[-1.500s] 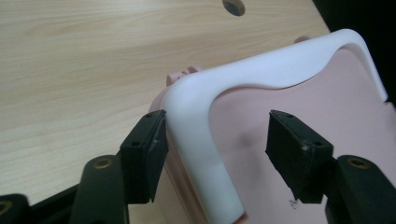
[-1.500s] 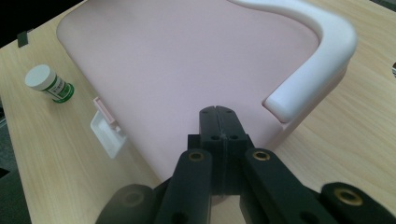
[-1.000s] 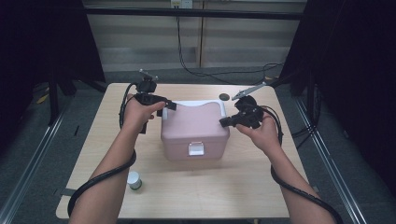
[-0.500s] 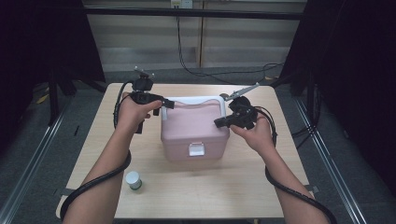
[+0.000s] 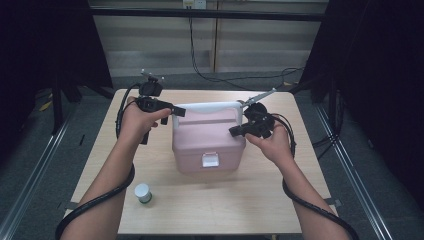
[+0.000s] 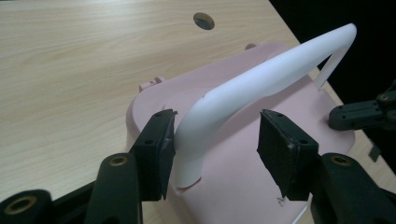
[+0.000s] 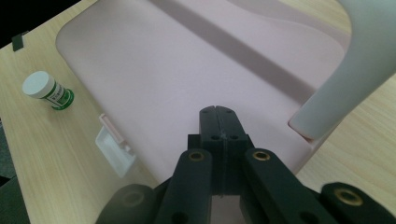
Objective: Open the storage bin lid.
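Note:
A pink box (image 5: 207, 137) with a white carry handle (image 5: 207, 106) stands mid-table. My left gripper (image 5: 177, 111) straddles the handle's left end. In the left gripper view the handle (image 6: 261, 74) rises between the jaws of my left gripper (image 6: 217, 135). One pad (image 6: 156, 149) lies against it, the other (image 6: 282, 154) stands well off. These jaws have just been closing with the handle between them. My right gripper (image 5: 234, 132) is shut and empty over the lid's right side. In its own view the right gripper (image 7: 217, 111) hovers above the pink lid (image 7: 187, 70), beside the handle's foot (image 7: 355, 70).
A small green bottle with a white cap (image 5: 143, 193) stands near the table's front left, also in the right gripper view (image 7: 48, 90). The box's front latch (image 5: 210, 160) faces the person. A round hole (image 6: 203, 20) sits in the tabletop behind the box.
The left gripper has risen a little at the handle's end, and the white handle stands higher off the lid. The right hand has hardly moved.

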`<action>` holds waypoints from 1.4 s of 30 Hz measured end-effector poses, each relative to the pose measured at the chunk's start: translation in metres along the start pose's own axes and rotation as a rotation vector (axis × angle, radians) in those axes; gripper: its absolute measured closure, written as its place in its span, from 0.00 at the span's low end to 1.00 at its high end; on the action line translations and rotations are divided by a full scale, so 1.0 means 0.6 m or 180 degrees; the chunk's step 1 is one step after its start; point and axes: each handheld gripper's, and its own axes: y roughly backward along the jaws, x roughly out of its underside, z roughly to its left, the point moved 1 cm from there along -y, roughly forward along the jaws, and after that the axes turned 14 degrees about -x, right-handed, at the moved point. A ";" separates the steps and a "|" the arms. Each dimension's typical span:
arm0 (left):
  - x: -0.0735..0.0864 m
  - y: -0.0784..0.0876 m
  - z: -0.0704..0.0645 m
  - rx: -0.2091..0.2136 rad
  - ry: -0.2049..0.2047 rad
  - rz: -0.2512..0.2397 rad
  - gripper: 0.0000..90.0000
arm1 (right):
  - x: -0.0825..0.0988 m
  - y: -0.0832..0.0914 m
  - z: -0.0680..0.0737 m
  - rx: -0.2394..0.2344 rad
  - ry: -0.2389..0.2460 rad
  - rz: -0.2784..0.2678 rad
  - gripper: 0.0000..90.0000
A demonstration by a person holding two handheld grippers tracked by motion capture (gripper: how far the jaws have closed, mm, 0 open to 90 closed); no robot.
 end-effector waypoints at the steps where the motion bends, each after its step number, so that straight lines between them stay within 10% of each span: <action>1: 0.001 -0.001 -0.004 -0.0037 -0.0070 0.0016 0.51 | 0.000 0.000 0.001 0.0009 0.0005 0.0008 1.00; 42: 0.000 -0.037 -0.015 -0.0555 -0.0247 0.0207 0.75 | 0.004 -0.002 -0.004 -0.0070 -0.0031 -0.0112 1.00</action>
